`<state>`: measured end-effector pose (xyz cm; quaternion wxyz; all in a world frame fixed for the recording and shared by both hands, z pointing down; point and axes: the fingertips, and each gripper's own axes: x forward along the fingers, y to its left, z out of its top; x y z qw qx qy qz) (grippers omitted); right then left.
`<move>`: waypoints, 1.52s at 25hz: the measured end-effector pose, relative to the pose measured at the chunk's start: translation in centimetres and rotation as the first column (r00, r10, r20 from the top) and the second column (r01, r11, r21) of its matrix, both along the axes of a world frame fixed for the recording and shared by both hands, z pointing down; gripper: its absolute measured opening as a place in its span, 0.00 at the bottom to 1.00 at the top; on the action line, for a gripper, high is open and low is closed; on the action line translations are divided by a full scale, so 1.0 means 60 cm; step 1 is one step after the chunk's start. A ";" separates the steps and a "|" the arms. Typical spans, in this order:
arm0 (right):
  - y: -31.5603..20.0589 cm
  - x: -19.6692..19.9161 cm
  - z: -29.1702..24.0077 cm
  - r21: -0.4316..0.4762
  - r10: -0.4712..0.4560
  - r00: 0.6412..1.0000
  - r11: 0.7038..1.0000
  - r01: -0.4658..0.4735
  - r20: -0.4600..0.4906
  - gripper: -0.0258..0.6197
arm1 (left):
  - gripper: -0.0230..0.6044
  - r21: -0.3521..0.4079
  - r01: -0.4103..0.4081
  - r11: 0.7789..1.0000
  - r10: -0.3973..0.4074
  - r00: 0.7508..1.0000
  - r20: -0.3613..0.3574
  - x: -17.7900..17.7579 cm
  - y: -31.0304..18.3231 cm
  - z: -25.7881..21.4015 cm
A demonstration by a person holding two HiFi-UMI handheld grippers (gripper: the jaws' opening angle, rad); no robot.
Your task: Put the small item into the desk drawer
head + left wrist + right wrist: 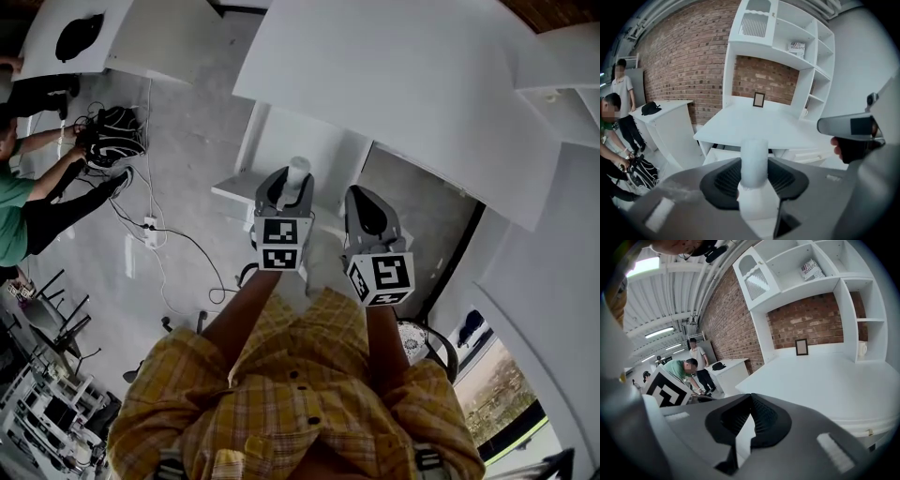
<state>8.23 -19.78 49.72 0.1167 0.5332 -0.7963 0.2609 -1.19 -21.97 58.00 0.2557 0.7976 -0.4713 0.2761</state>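
My left gripper (pixel 285 190) is shut on a small pale, frosted cylinder (pixel 297 172) that stands upright between its dark pads (pixel 725 177) and pokes out above them. The cylinder (pixel 754 159) is held in front of the white desk (pixel 394 84), just above the pulled-out drawer (pixel 236 187) under the desk top. In the left gripper view the drawer (pixel 723 153) shows open below the desk's front edge (pixel 740 133). My right gripper (pixel 367 212) hovers beside the left one; its jaws (pixel 750 414) stand together with nothing between them.
A hutch (pixel 787 33) with shelves, a small picture frame (pixel 759 99), a book (pixel 812 270) and a mug (pixel 862 348) stands on the desk. A second white desk (pixel 112 37) is at the left. Two people (pixel 614 117), a black bag (pixel 114 134) and cables (pixel 159 230) are on the floor side.
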 end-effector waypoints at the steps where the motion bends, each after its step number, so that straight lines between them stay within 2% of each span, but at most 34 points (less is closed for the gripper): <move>1: -0.002 -0.002 0.007 -0.005 -0.002 1.000 1.000 0.002 0.000 0.04 | 0.32 -0.011 0.002 1.000 -0.002 1.000 0.000 0.001 -0.003 0.011; 17: -0.019 -0.004 0.083 -0.085 -0.025 1.000 0.996 0.025 -0.008 0.04 | 0.32 -0.191 -0.020 0.981 0.028 0.999 0.043 0.012 -0.028 0.160; 24: -0.024 0.002 0.107 -0.106 -0.018 1.000 0.994 0.017 -0.003 0.04 | 0.32 -0.282 -0.030 0.959 0.052 0.996 0.068 0.021 -0.024 0.241; 38: -0.008 -0.004 0.150 -0.159 -0.037 0.999 0.987 0.037 0.003 0.04 | 0.32 -0.412 -0.024 0.911 0.067 0.994 0.090 0.028 -0.031 0.339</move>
